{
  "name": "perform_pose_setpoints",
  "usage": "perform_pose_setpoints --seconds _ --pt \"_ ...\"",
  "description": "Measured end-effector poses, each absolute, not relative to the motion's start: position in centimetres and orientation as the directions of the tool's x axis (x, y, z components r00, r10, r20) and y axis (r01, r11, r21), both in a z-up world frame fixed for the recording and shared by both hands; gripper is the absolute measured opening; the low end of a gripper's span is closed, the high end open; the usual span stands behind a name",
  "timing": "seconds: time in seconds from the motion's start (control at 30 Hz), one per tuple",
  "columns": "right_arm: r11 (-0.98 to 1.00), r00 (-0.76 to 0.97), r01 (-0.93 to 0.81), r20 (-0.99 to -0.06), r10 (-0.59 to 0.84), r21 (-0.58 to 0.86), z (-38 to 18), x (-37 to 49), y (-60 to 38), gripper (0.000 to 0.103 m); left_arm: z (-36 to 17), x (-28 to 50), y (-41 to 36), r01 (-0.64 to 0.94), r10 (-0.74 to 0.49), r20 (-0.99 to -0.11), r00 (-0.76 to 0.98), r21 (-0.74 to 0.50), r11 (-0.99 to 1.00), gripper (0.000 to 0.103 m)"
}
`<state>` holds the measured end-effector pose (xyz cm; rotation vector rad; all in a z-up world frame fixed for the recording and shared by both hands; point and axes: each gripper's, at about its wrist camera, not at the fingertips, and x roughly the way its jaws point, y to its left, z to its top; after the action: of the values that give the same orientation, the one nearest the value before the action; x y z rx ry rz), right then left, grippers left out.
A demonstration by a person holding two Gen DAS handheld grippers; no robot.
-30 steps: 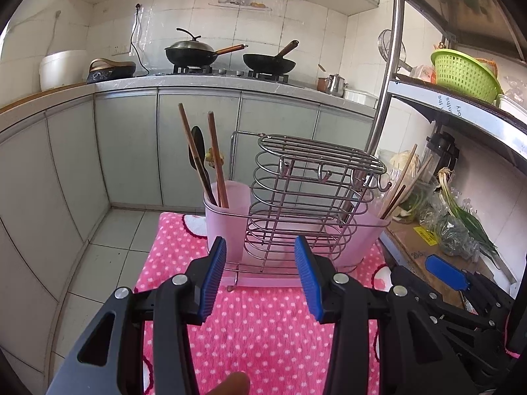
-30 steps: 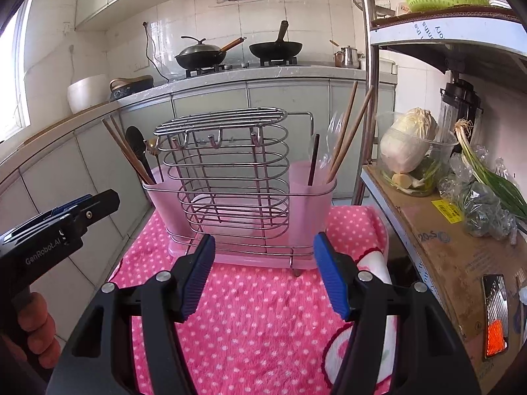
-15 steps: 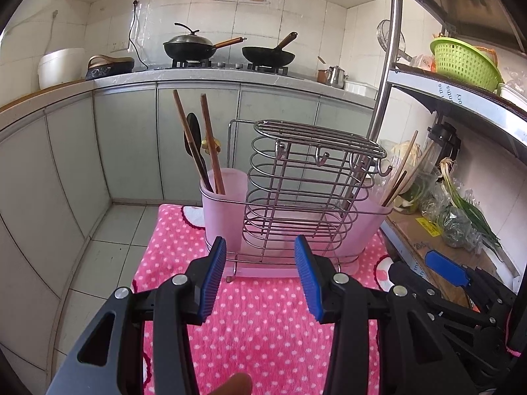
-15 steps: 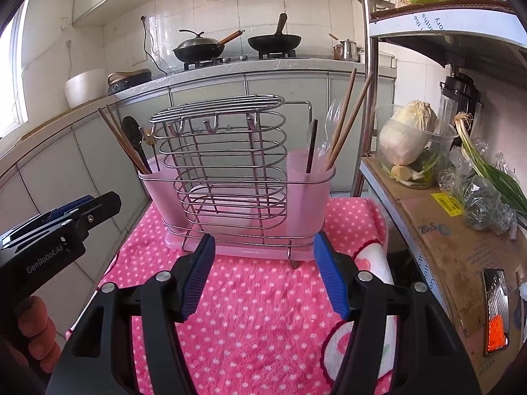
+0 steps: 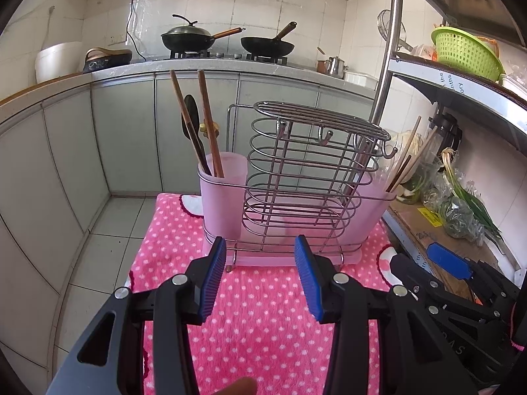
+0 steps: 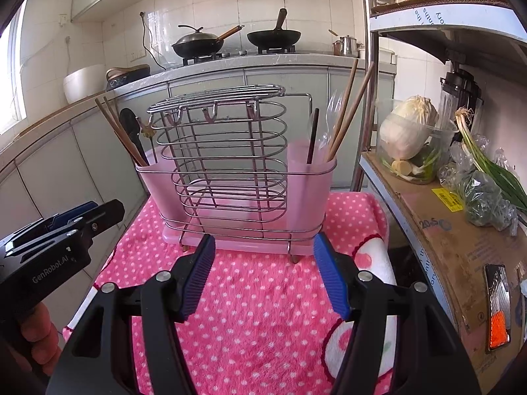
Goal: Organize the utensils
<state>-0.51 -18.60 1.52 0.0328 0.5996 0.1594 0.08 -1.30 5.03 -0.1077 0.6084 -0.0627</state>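
A wire utensil rack (image 5: 306, 177) (image 6: 224, 161) with pink cups stands on a pink polka-dot cloth (image 5: 260, 312) (image 6: 260, 309). The left cup (image 5: 224, 194) (image 6: 158, 181) holds brown chopsticks (image 5: 207, 125) and a black spoon (image 5: 191, 121). The right cup (image 5: 369, 210) (image 6: 309, 191) holds chopsticks (image 6: 349, 112), a dark stick and a clear spoon. My left gripper (image 5: 260, 273) is open and empty just in front of the rack. My right gripper (image 6: 263, 273) is open and empty, also in front of the rack.
A metal shelf post (image 5: 385, 49) and shelf with vegetables (image 6: 408, 131) and a cardboard liner stand at the right. Kitchen cabinets (image 5: 125, 131) and a counter with woks (image 5: 187, 38) lie behind. Tiled floor (image 5: 108, 230) is at the left.
Both grippers have drawn back a little from the rack, and it sits slightly higher and farther in both views. Both stay open and empty.
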Motion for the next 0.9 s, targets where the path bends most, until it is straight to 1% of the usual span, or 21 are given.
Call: perform_pose_setpoints --seconds 0.9 --pt "0.987 0.789 -0.120 -0.593 0.160 0.107 -0.4 0.6 -19.4 0.063 2.2 1.1 -2.1 0.049 -0.100 -0.616 0.781 -0.098 0.994 0.042"
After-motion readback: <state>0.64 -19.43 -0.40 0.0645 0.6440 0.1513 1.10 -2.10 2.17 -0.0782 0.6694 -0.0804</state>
